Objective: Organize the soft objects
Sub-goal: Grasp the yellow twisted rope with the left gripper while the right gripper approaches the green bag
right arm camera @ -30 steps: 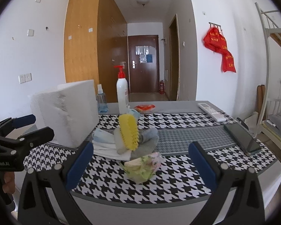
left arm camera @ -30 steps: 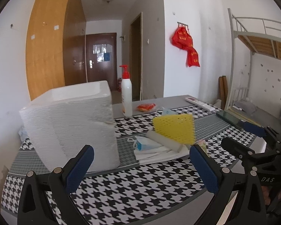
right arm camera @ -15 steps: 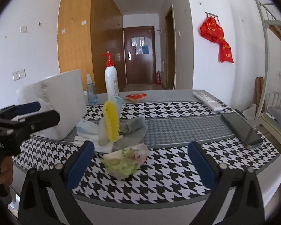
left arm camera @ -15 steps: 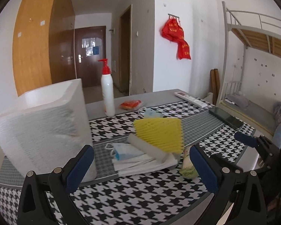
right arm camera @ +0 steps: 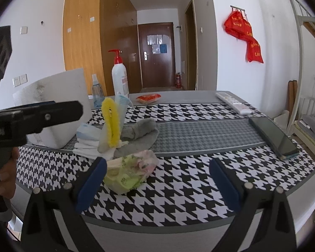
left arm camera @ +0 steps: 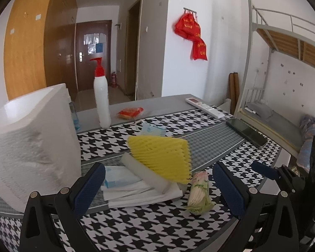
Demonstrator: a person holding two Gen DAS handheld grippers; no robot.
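Note:
A pile of soft things lies on the houndstooth table: a yellow foam net [left arm camera: 161, 157] [right arm camera: 110, 124], a white foam roll [left arm camera: 145, 173], blue face masks [left arm camera: 117, 176], white tissues [left arm camera: 145, 193], a grey cloth [right arm camera: 138, 134] and a green plastic tissue pack [left arm camera: 198, 193] [right arm camera: 130, 173]. A white foam box [left arm camera: 31, 142] [right arm camera: 56, 105] stands left of the pile. My left gripper [left arm camera: 157, 187] is open and empty just before the pile. My right gripper [right arm camera: 157, 180] is open and empty, its left finger beside the green pack.
A pump bottle [left arm camera: 101, 96], a small spray bottle [right arm camera: 97, 93], a red snack pack [left arm camera: 130, 112], a remote [left arm camera: 205, 107] and a phone [left arm camera: 246, 132] lie on the table [right arm camera: 199, 187]. A bunk bed [left arm camera: 283, 67] stands right. The left gripper [right arm camera: 31, 119] crosses the right wrist view.
Both grippers have moved closer to the pile. The left view has swung right, away from the foam box. Both stay open.

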